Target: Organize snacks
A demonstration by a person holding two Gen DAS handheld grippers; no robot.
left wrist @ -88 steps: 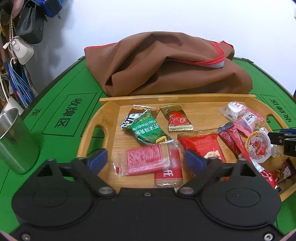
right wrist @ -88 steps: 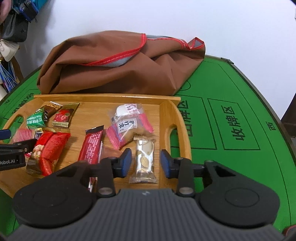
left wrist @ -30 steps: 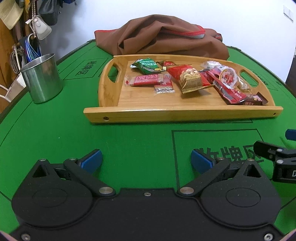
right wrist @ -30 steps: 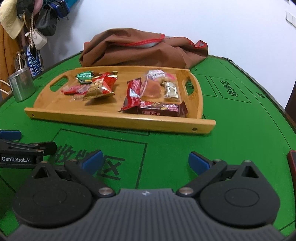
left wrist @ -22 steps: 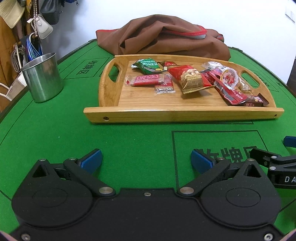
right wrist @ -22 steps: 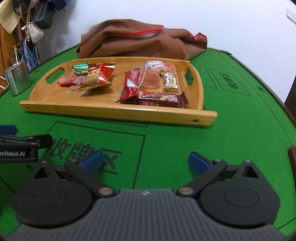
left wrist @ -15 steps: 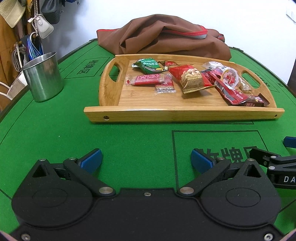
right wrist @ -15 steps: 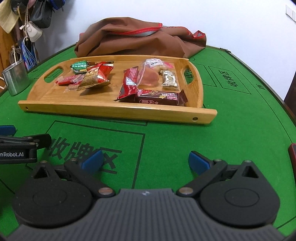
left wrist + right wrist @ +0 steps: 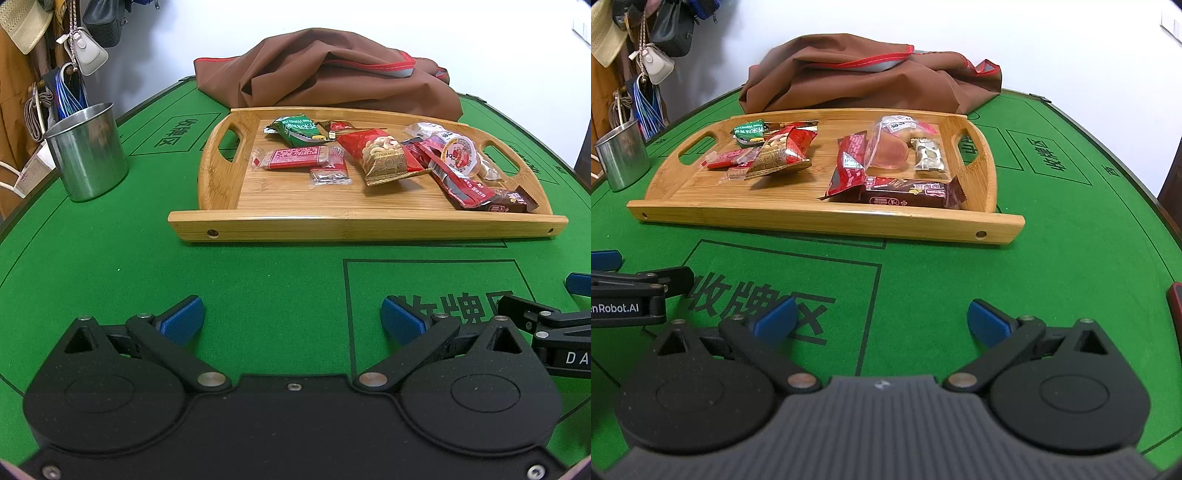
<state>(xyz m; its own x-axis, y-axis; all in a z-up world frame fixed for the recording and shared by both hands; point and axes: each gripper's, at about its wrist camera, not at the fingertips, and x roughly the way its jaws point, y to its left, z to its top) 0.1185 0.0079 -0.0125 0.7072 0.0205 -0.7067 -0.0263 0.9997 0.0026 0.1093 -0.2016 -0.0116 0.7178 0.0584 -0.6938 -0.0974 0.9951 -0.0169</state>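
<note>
Spanning nearly the whole frame in both views, green felt desk [image 9: 110,258] with dark printed boxes and characters. Brown cloth bag [image 9: 332,74] with red trim heaped at top centre, against the white wall, just behind the tray.

Wooden tray [image 9: 369,229] with cut-out handles at either end sits in the upper middle of the left view, flat on the felt, well apart from both grippers. All snacks lie inside it. Left part of tray: green packet [image 9: 295,129], flat red wafer pack [image 9: 295,158], small clear-wrapped piece [image 9: 328,175] just beside it. Centre: red nut pouch [image 9: 380,155], gold end tilted toward the camera. Right part: long red bar wrapper [image 9: 458,181] overlapped by a round jelly cup [image 9: 460,155]; dark chocolate bar [image 9: 908,192] along the near rim; pale wrapped biscuit [image 9: 929,155] near the right handle, seen best in the right view.

Steel cup [image 9: 88,151] upright on the felt at left, apart from the tray. Bags and a hat hang at upper left; detail blurred.

Left gripper [image 9: 291,317] at bottom of its own view, above bare felt, jaws spread wide, nothing between the blue pads. Right gripper [image 9: 879,315] likewise low in its frame, jaws spread wide, empty. Each gripper's tip shows at the edge of the other's view, side by side.
</note>
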